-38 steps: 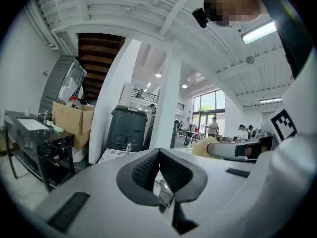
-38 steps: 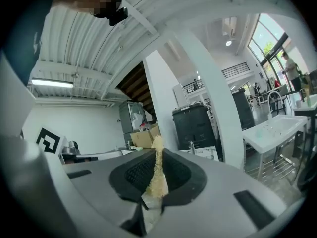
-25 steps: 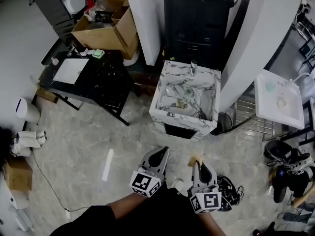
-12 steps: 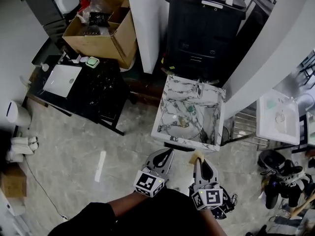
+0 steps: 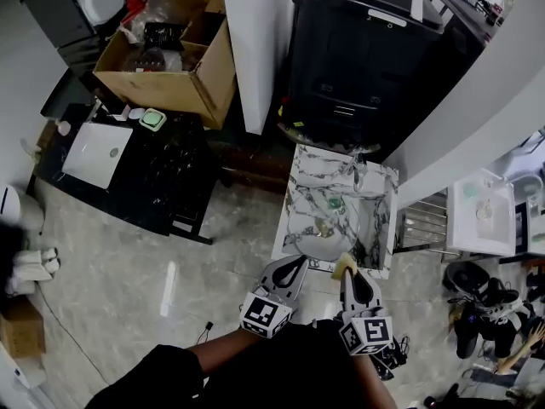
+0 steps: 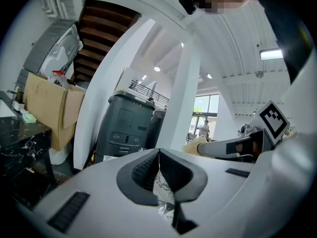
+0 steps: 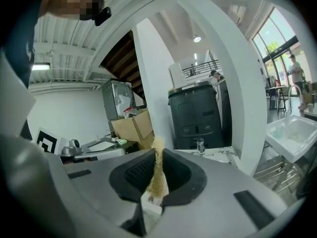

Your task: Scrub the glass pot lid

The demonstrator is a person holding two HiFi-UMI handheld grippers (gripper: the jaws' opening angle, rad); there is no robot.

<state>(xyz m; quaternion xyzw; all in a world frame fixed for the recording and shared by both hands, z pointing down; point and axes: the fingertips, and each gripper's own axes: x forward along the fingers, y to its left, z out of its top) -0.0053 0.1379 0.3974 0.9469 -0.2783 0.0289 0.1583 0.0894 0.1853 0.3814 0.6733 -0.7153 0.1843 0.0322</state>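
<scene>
The glass pot lid (image 5: 318, 226) lies inside the marble sink (image 5: 298, 194), straight ahead on the floor level below me; its outline is faint. My left gripper (image 5: 298, 263) hangs just short of the sink's near edge, shut with nothing between its jaws (image 6: 158, 153). My right gripper (image 5: 345, 274) is beside it, shut on a yellowish scrub sponge (image 5: 343, 266) that sticks up between the pads (image 7: 157, 172). The sponge (image 6: 196, 146) also shows at the right of the left gripper view. Neither gripper touches the lid.
A black cabinet (image 5: 366, 54) stands behind the sink, between white pillars (image 5: 251, 41). A cardboard box (image 5: 170, 49) and a black table (image 5: 162, 177) with a white basin (image 5: 94, 153) are at the left. A white sink (image 5: 485, 216), shoes (image 5: 477, 309) and cables lie to the right.
The view has moved toward the marble sink, which now lies right in front of both grippers. Both grippers stay shut, the right one still on the sponge.
</scene>
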